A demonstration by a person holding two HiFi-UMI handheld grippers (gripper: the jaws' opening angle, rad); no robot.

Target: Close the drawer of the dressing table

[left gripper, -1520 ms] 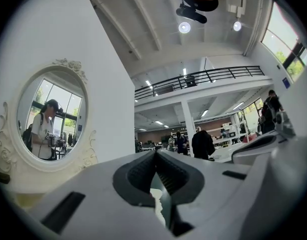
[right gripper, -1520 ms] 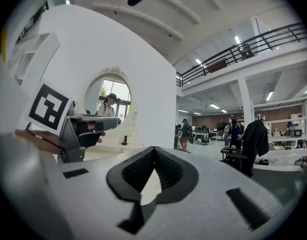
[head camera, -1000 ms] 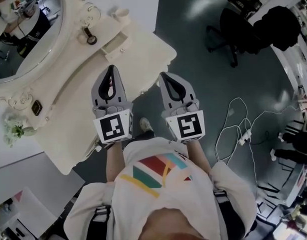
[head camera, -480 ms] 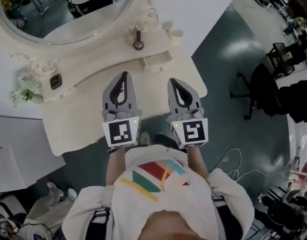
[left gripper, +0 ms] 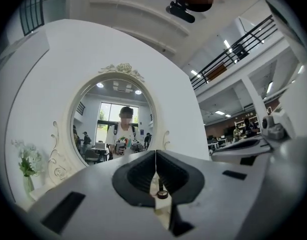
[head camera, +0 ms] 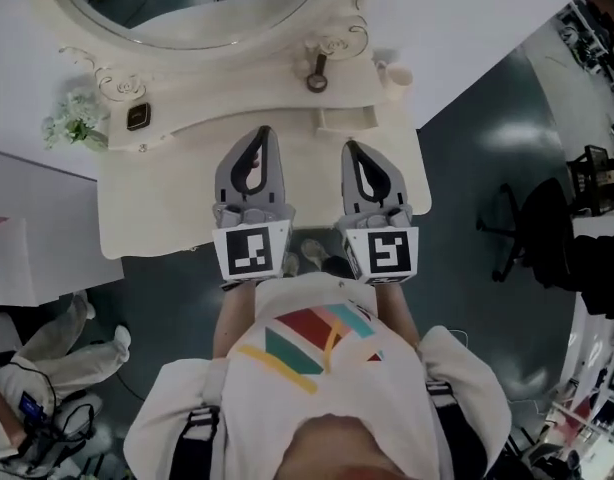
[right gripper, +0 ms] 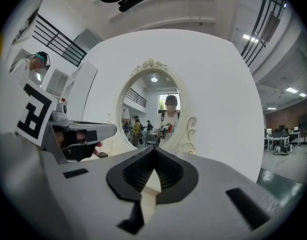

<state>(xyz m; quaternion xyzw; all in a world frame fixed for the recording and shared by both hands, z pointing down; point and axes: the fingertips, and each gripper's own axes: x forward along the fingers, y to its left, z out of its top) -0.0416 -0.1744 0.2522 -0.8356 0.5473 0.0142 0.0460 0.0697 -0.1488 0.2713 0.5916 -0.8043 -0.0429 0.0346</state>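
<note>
Swung round since a second ago to face the bench [head camera: 157,198] squarely, so that the drawer [head camera: 349,118], then off up and to the left of both tips, now sits straight ahead of the right one.

Far left of the drawer, against the back edge: a spray of pale flowers [head camera: 75,120], then a small dark square item [head camera: 137,118], too small to name. Above and left of the drawer, the oval mirror [head camera: 187,8].

Left of the drawer and short of it, the left tool [head camera: 263,131], held level over the bare bench top. Jaws pressed together in its own view [left gripper: 155,161], nothing between them, touching nothing.

Just behind the drawer and a little left, a round dark item with a handle [head camera: 316,80], on the raised ledge.

Drawer itself still pulled out of that ledge, front face toward the person. Task apparently not yet begun.

Near that front face but apart from it, the right tool [head camera: 349,146], also level. Shut tight and empty [right gripper: 154,156]. Probably kept closed on purpose: no grip needed for a push, and closed tips make a firm blunt nose for the drawer front.

Right of the drawer, on the ledge, a small cup [head camera: 397,75].
</note>
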